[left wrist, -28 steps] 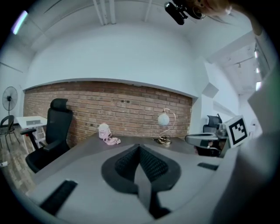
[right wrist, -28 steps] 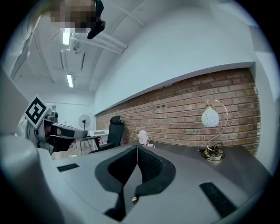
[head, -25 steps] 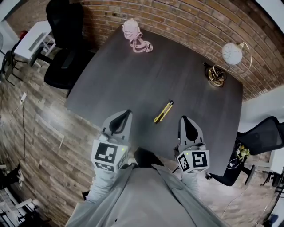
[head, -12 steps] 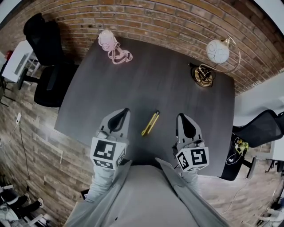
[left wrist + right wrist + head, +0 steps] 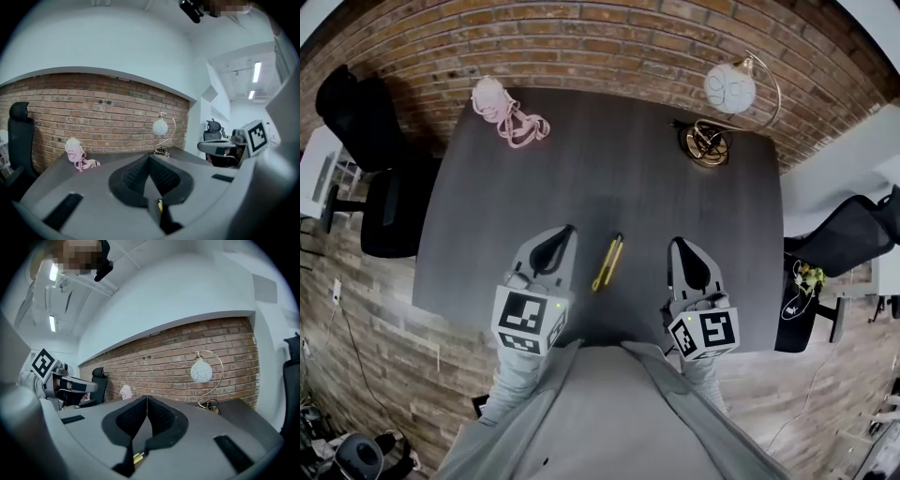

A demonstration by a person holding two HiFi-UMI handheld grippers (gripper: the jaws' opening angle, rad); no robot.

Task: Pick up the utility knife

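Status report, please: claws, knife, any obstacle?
Left claw, right claw shut, empty. Utility knife flat on table between them, untouched. Nothing in the way.

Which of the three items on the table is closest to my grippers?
The yellow utility knife, lying between the left gripper and right gripper. The pink corded bundle and the globe lamp sit at the far edge.

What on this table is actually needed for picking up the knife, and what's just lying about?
Needed: utility knife, left gripper, right gripper, both shut and empty.
Lying about: pink bundle, globe lamp, black chair.
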